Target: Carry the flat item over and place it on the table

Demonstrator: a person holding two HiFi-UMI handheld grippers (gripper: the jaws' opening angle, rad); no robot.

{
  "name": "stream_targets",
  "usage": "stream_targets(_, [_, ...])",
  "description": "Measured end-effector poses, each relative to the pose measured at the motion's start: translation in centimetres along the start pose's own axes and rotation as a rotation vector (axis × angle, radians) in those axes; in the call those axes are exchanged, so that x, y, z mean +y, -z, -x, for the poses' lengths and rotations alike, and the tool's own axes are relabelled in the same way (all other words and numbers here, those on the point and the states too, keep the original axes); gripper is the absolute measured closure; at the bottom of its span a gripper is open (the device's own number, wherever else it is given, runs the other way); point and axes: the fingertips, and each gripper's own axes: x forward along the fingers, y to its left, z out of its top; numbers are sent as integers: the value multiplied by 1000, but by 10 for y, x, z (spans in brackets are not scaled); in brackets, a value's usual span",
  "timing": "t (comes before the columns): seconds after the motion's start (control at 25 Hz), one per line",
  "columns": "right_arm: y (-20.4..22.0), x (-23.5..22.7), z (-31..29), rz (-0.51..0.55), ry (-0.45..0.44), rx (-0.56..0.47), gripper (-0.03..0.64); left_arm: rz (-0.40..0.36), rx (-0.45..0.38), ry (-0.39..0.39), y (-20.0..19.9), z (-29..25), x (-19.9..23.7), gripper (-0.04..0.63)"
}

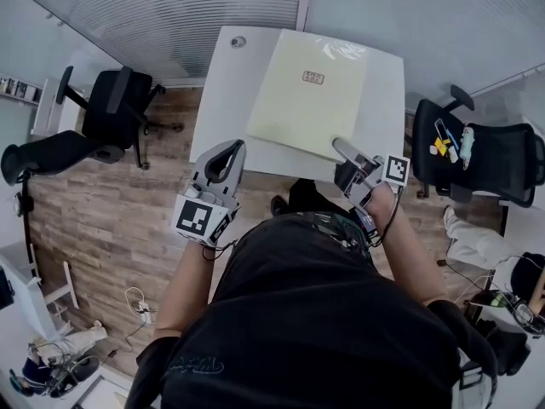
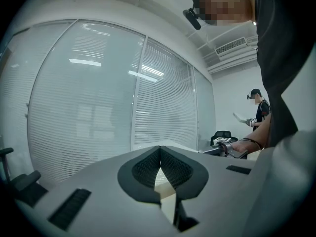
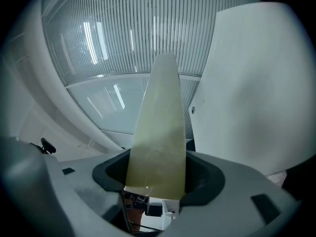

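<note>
Flat item: a pale yellow flat item lies over the white bench towards its right side. A small printed label faces up near its far end.
Right gripper: my right gripper has the flat item's near right corner. In the right gripper view the item fills the wide gap between the jaws, which pinch it on both sides.
Gap to bench: from that view the bench stands a little apart from the held end of the item. I cannot tell whether the far end rests on it.
Left gripper: my left gripper sits at the bench's near edge, near the item's near left corner. Its jaws are pressed together at the tips with nothing between them.
Bench detail: a round grommet sits in the far left corner, left of the item.
Left of bench: a black office chair stands on the wood-plank floor.
Right of bench: a second black chair carries a few small yellow and white things.
Backdrop: slatted blinds behind a glass wall run beyond the bench.
Also present: another person stands far off in the left gripper view.
</note>
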Motion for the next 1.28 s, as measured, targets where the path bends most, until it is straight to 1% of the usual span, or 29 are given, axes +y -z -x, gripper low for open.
stream_targets(0.16, [-9, -5, -8, 2, 8, 13, 321, 9, 14, -28, 4, -7, 12, 581])
stream_targets(0.36, [-23, -18, -13, 8, 38, 24, 321, 34, 33, -38, 12, -23, 23, 581])
stream_targets(0.52, [-34, -23, -14, -9, 51, 36, 321, 46, 48, -39, 16, -44, 21, 581])
stream_targets(0.64, [-43, -35, -12, -22, 69, 36, 321, 53, 60, -36, 20, -57, 22, 581])
stream_targets(0.88, [-61, -51, -15, -47, 94, 49, 319, 48, 71, -64, 25, -78, 29, 581])
stream_targets(1.12, [-70, -67, -13, -59, 126, 69, 319, 64, 93, -55, 32, -94, 25, 581])
stream_targets(1.28, [-75, -76, -15, -72, 137, 80, 319, 90, 120, -59, 41, -107, 27, 581])
